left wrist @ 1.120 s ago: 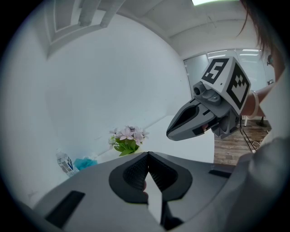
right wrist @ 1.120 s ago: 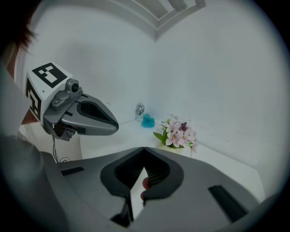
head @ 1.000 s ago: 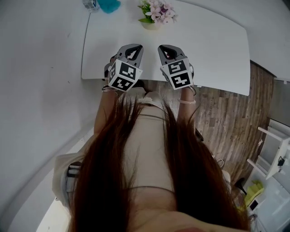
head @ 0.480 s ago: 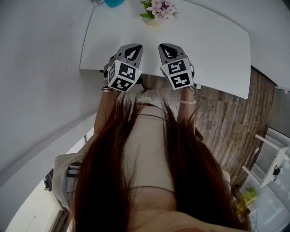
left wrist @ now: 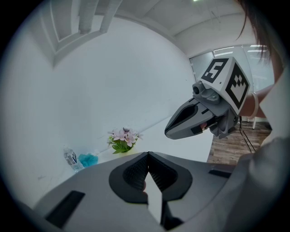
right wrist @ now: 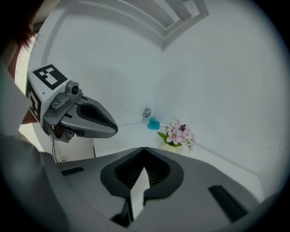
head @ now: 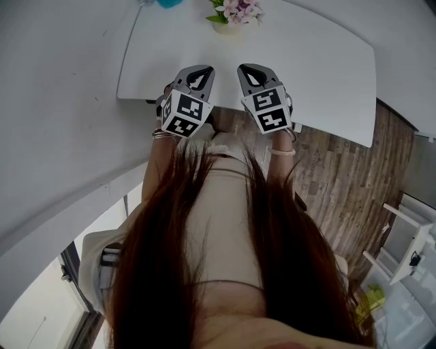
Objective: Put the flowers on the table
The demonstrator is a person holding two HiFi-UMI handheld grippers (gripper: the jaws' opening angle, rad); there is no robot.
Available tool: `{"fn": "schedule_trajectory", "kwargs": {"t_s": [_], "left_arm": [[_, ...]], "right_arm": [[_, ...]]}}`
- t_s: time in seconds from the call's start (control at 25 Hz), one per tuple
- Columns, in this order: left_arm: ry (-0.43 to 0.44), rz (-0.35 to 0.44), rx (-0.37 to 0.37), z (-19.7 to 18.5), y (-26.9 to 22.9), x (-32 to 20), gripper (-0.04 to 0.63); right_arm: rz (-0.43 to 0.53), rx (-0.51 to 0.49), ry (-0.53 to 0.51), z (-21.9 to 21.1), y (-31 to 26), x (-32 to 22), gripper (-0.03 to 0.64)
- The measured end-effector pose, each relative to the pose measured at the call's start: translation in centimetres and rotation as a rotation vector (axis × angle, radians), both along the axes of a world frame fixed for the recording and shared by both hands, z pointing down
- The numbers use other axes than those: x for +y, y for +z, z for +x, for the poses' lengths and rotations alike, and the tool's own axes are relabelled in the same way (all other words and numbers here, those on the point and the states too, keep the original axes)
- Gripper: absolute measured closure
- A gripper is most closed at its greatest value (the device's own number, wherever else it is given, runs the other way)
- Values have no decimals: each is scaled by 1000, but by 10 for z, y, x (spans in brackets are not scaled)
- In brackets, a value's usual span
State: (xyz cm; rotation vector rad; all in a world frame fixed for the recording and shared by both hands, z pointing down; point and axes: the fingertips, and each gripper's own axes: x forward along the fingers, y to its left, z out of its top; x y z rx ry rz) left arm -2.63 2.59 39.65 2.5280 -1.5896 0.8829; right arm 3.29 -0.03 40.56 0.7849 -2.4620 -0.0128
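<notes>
Flowers (head: pixel 236 9) nearer top edge, table (head: pixel 320 61) shifted

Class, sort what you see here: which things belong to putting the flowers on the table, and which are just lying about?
Part of the job:
flowers, already on the table
white table
left tool, shut, empty
right tool, shut, empty

Just lying about:
water bottle
teal object beside it

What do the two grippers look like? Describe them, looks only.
Both the left gripper and right gripper are grey, tapered shells with a dark teardrop hollow and ribbed black pads. Each carries a white cube with black square markers. A thin band circles each wrist; the person wears a beige top.
</notes>
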Motion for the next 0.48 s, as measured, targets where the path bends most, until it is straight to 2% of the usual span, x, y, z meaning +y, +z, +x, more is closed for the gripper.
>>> {"fn": "schedule_trajectory", "kwargs": {"t_s": [0.48], "left_arm": [[-33, 8, 30, 14, -7, 2, 592]], "right_arm": [[19, -15, -19, 16, -4, 0, 595]]}}
